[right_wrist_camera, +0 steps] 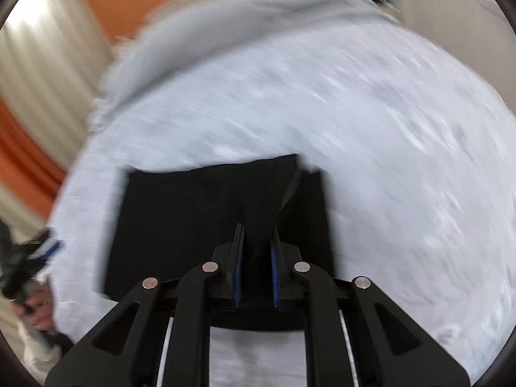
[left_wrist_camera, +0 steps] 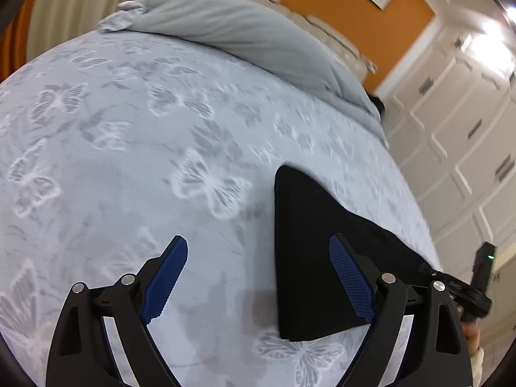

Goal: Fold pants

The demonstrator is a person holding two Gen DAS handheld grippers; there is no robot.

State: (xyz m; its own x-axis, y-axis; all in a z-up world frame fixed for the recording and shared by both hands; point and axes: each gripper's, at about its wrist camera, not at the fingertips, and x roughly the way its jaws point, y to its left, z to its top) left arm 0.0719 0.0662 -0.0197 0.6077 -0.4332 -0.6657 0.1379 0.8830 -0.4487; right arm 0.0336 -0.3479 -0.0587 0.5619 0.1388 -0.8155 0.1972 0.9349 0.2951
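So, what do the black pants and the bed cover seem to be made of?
Black pants: seemingly a soft matte woven or knit fabric; no shine, lying flat in layers. Bed cover: pale blue-grey cloth, probably jacquard or printed, with a faint sheen on its butterfly pattern.

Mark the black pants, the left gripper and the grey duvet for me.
black pants (left_wrist_camera: 309,245), left wrist view, flat middle of the fabric
left gripper (left_wrist_camera: 258,277), left wrist view, midway between its fingertips
grey duvet (left_wrist_camera: 245,29), left wrist view, its rumpled middle

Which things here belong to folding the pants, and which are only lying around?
For the job: pants; left hand-held gripper, open; right hand-held gripper, shut on pants; bed as work surface.
Lying about: grey duvet; curtain; wardrobe.
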